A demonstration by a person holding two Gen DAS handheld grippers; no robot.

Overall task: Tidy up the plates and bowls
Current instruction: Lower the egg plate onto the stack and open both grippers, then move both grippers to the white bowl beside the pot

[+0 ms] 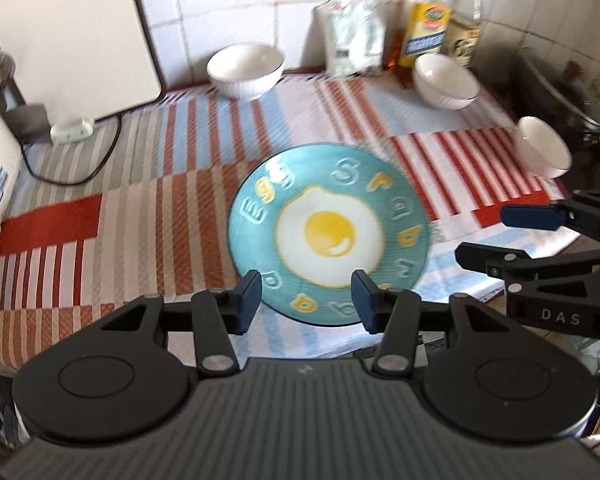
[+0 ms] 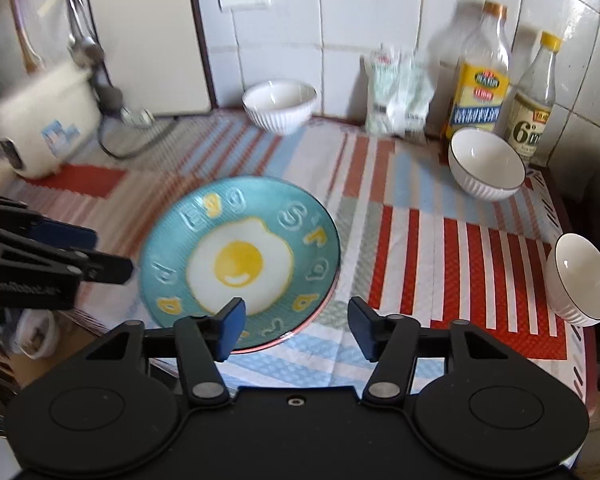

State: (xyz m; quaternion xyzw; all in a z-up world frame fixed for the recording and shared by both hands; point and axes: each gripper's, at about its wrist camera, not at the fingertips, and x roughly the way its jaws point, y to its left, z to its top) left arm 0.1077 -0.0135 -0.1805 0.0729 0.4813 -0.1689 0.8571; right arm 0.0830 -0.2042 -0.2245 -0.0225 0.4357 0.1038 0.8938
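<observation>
A teal plate with a fried-egg picture lies on the striped cloth near the front edge; it also shows in the right wrist view. Three white bowls stand on the cloth: one at the back by the wall, one by the bottles, one at the right edge. My left gripper is open and empty over the plate's near rim. My right gripper is open and empty just right of the plate's near rim; in the left wrist view it is at the right.
A white rice cooker with a cord stands at the left, a white board leans on the tiled wall. Two bottles and a bag stand at the back right. A dark stove area lies beyond the cloth's right edge.
</observation>
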